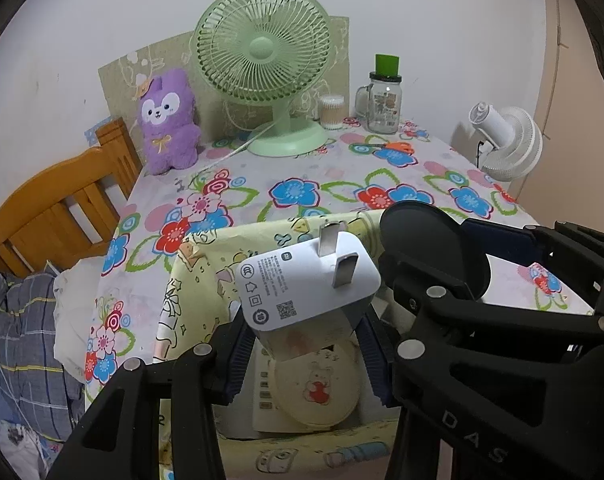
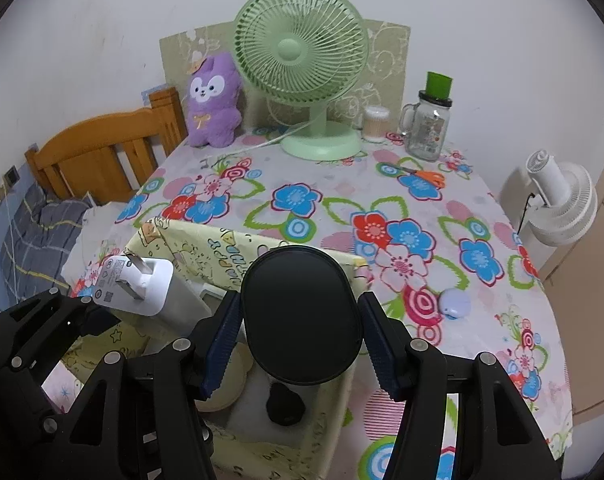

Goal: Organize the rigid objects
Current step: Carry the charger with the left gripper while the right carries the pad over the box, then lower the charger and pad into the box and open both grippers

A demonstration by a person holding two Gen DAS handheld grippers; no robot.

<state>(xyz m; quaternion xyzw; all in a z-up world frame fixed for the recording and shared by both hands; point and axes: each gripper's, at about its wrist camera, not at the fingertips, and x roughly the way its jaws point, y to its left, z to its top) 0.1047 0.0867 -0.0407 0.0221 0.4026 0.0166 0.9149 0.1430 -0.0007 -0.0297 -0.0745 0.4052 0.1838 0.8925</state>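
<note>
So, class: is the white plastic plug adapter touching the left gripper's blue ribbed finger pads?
Touching. The left wrist view shows the white plastic plug adapter wedged between the left gripper's blue ribbed pads, no gap.

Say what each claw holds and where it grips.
Left claw clamps the charger by its lower body, prongs up. Right claw pinches the black case by its two long sides.
</note>
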